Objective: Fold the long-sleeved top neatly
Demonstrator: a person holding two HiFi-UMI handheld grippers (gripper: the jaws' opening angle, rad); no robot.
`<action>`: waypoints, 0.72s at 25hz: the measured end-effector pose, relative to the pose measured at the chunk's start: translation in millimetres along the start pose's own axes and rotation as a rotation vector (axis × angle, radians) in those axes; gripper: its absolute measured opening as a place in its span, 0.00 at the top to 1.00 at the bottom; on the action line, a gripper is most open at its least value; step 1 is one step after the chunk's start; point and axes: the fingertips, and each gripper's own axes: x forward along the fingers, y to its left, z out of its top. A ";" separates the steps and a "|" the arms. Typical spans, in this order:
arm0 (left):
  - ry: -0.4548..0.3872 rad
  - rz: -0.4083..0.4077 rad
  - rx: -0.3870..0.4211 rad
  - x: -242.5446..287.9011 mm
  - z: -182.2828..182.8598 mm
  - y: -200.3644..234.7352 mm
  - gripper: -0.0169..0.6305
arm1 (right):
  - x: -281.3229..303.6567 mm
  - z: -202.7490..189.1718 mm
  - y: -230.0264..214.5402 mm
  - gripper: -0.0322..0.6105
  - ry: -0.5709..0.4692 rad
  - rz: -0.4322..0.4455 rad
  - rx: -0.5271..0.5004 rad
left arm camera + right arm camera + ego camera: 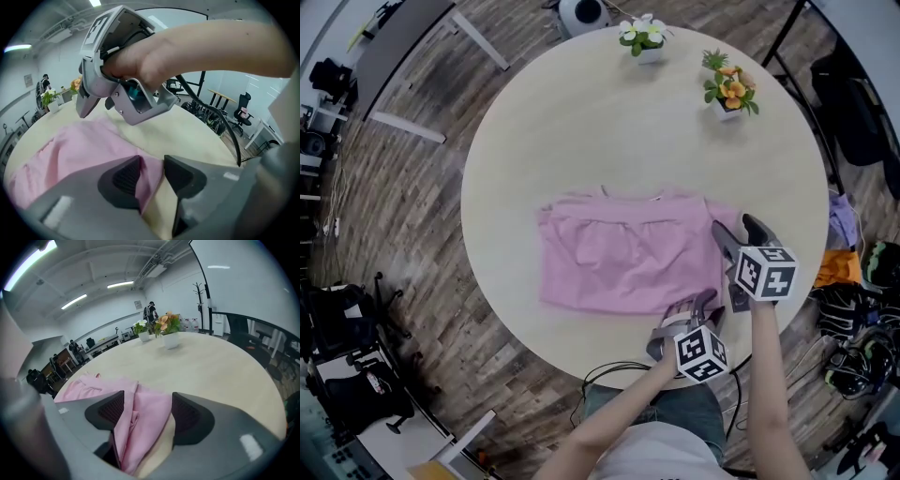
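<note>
The left tool (pixel 151 165) sits at the near right corner of the pink long-sleeved top (pixel 619 253), angled down onto the round pale surface (pixel 581 122). Its jaws stand narrowly apart: the hem corner of the top lies between them, resting against the left pad, while a strip of bare surface shows between the cloth and the right pad, so nothing is pinched. From this tool the rest of the top spreads away ahead and to the left, flat on the surface with its sleeves folded in over the body. Just beyond this tool and to its right, the right tool (pixel 147 401) is at the top's far right corner, held in a hand (pixel 154 61) and also tilted down. Its jaws stand wide, and a bunched fold of pink cloth lies loosely in the gap (nearer the left pad, with surface showing beside the right one), so the pads are not pressing on it. Ahead of the right tool the surface runs on bare to two small white pots well apart from the top: one with orange flowers (pixel 729 92) straight ahead, and one with white flowers (pixel 642 37) farther off and to its left. The two tools are close together, one just behind the other along the top's right edge.
</note>
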 end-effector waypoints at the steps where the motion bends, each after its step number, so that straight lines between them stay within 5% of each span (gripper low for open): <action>1: -0.002 -0.001 -0.006 -0.3 0.1 0.9 0.72 | 2.6 -1.3 4.0 0.40 0.008 0.009 -0.002; 9: -0.004 0.016 -0.025 -0.1 1.1 5.0 0.78 | 23.6 -23.4 3.0 0.34 0.111 -0.050 -0.072; 14: 0.008 0.055 0.007 1.0 0.7 5.3 0.79 | 24.9 -25.0 5.7 0.46 0.117 -0.066 -0.145; 18: 0.014 0.082 0.036 2.2 1.0 4.5 0.84 | 26.6 -27.1 19.2 0.65 0.110 -0.010 -0.177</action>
